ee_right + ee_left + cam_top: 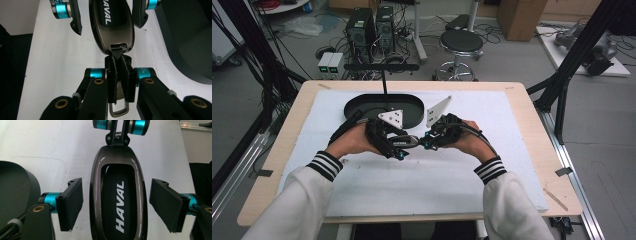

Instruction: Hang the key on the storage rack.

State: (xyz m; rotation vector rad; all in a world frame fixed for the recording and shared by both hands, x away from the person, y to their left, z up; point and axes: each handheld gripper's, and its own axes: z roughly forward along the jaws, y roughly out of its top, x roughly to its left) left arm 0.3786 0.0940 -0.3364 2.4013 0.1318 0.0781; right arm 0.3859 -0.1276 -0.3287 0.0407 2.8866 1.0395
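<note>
The key case (406,141) is held up over the middle of the white mat (422,190), between the two grippers. It is dark and shiny with the word HAVAL on it. The mat covers most of the wooden table (277,155). There is lots of bare mat near the person and on the right side. On the far side a black oval tray (412,112) lies just behind the hands, so there is little room there.

The right gripper (119,82) has its jaws pinched tight on the black strap (117,53) at the end of the key case. A metal ring (118,110) hangs near its jaws.

The left gripper (116,202) has a pad (71,202) on each side of the key case. The jaws are partly open and do not touch it; a gap shows on both sides.

Both hands come in from the near edge and point toward each other, level with the table. The sleeves are white with striped cuffs.
</note>
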